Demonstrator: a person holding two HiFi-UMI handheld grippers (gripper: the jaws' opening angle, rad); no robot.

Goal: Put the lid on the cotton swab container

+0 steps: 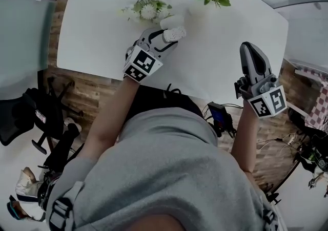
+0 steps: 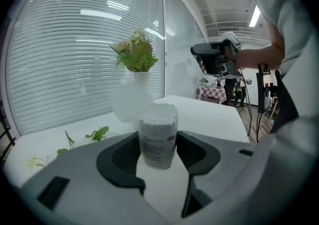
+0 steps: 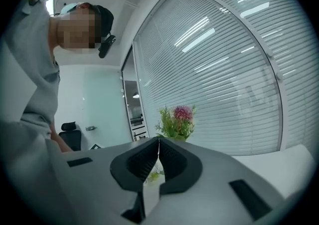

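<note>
White cotton tips show at the uncovered top of the swab container, clamped upright between the jaws of the left tool over the far middle of the desk. The right tool, at the desk's near right edge, has its jaws pressed together, empty.

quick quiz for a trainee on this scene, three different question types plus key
1. True or false: the right gripper has its jaws shut with nothing between them.
2. What is the left gripper shut on? A) a cup B) the cotton swab container C) a sponge
3. Fill in: swab tips show at the container's open top, so the ___ is not yet on.
Key: 1 true; 2 B; 3 lid
</note>
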